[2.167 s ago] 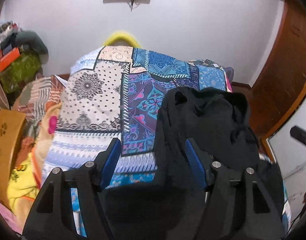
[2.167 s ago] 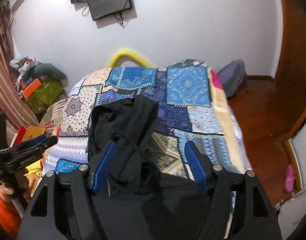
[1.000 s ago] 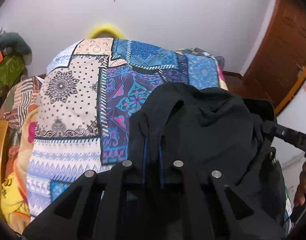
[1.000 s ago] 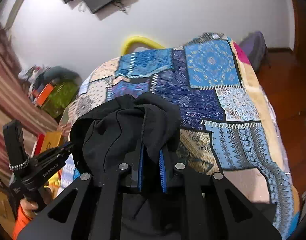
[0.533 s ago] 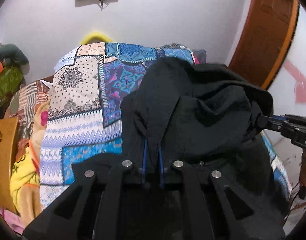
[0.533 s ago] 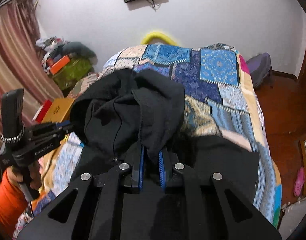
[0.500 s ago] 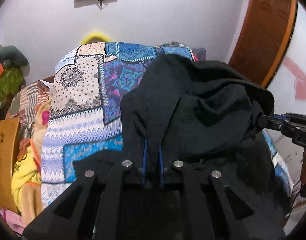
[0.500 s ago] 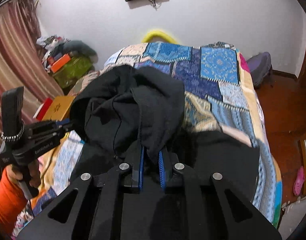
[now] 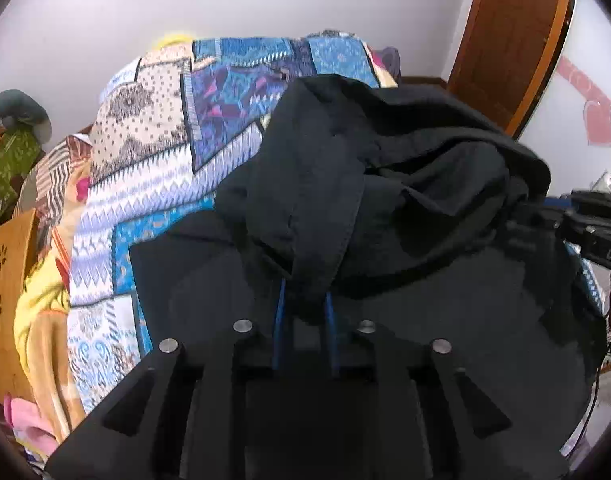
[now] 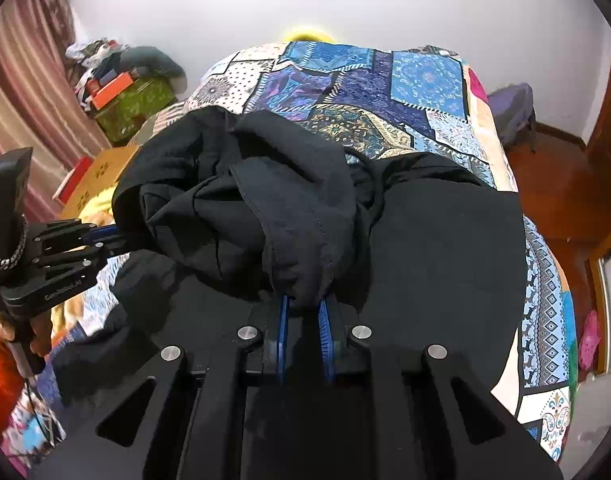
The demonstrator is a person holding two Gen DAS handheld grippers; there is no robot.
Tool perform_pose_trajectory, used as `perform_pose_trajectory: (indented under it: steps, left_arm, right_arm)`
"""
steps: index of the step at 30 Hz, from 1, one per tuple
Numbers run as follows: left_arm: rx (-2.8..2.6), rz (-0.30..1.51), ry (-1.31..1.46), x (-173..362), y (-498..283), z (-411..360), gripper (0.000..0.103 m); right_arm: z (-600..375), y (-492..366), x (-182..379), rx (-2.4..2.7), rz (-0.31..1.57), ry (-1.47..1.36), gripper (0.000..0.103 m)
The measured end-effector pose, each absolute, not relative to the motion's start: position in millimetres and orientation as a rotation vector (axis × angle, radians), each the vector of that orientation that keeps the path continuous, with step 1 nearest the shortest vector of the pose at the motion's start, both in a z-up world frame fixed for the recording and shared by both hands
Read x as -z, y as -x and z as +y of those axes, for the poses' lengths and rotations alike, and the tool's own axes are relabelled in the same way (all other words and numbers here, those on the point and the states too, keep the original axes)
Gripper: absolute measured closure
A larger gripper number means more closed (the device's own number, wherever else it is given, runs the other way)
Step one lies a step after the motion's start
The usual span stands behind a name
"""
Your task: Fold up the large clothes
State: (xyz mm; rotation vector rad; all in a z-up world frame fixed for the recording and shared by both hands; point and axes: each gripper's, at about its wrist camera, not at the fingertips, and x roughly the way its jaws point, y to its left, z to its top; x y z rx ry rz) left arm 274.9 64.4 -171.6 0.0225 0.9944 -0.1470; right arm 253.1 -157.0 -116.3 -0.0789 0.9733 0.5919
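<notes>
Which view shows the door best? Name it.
The left wrist view: the brown door stands tall at the upper right, panels visible. The right wrist view catches only a thin strip of it at the right edge.

The garment (image 9: 385, 184) is hanging bunched between the two grippers, above the bed (image 9: 153, 184), with its lower part lying spread on the bed beneath. The left gripper (image 9: 304, 312) is clamping a fold at the garment's left side; the right gripper (image 10: 303, 312) is clamping a fold at its right side. In the right wrist view the left gripper is sitting at the far left, its tips touching the cloth. Beyond the bed's far end, a wall is standing. Left of the bed a pile of belongings (image 10: 125, 80) is sitting; right of it, a door (image 9: 513, 40) is standing.
</notes>
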Motion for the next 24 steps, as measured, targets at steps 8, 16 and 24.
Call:
perform_pose_trajectory:
  steps: [8, 16, 24]
  left_arm:
    - [0.166, 0.981, -0.051, 165.4, -244.3, 65.6, 0.058]
    - [0.115, 0.876, -0.027, 137.9, -252.2, 82.8, 0.044]
    - [0.137, 0.974, 0.133, 159.4, -298.6, 104.2, 0.044]
  right_arm:
    - [-166.0, -225.0, 94.1, -0.646, 0.907, 0.118, 0.087]
    - [-161.6, -236.2, 73.7, -0.647, 0.864, 0.054, 0.059]
    - [-138.2, -263.9, 94.9, -0.661, 0.943, 0.052, 0.056]
